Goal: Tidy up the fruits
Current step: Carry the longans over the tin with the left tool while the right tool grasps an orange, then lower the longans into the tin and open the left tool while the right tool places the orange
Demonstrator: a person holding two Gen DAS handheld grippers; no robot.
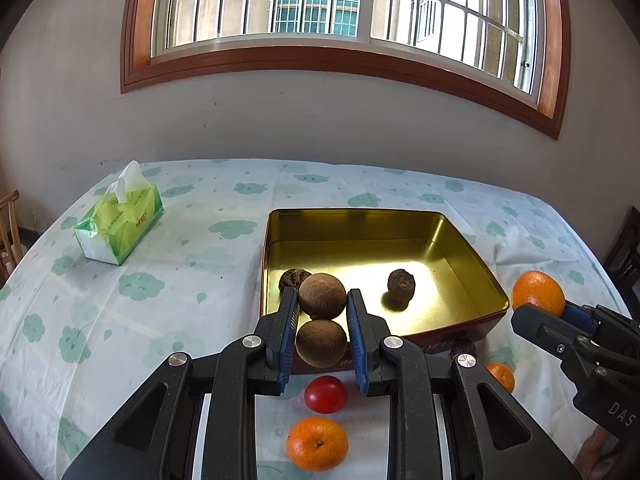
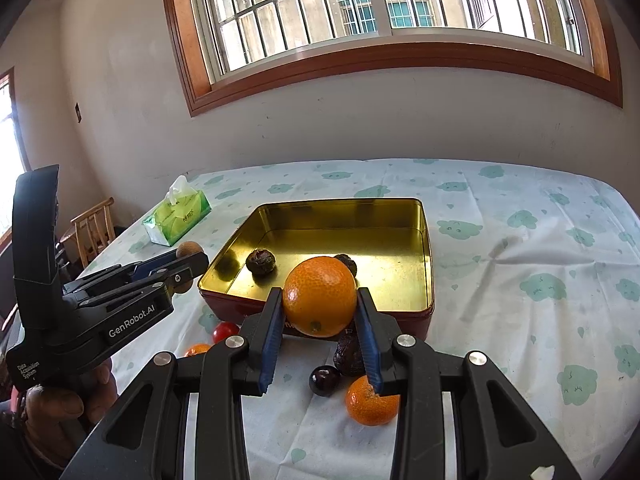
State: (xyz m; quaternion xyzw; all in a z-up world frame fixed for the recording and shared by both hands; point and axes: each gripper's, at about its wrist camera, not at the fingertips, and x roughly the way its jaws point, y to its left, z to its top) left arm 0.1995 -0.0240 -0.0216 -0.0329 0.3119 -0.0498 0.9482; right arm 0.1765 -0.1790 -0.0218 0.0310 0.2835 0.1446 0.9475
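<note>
Both hand-held grippers point down over the near rim of the gold tin (image 1: 276,264) on the desk (image 1: 168,264). The left hand-held gripper (image 1: 322,306) clenches two brown fruits (image 1: 322,295), stacked one above the other, at the tin's near edge. The right hand-held gripper (image 2: 319,300) grips an orange (image 2: 319,296) at the tin's near wall. Two dark wrinkled fruits (image 1: 401,285) lie inside the tin. In front of the tin sit a tomato (image 1: 325,394), small oranges (image 1: 317,444) and a dark plum (image 2: 325,380). Another dark fruit (image 2: 348,354) is half hidden behind the right finger. Only fingers of the person's left hand (image 2: 60,404) show.
</note>
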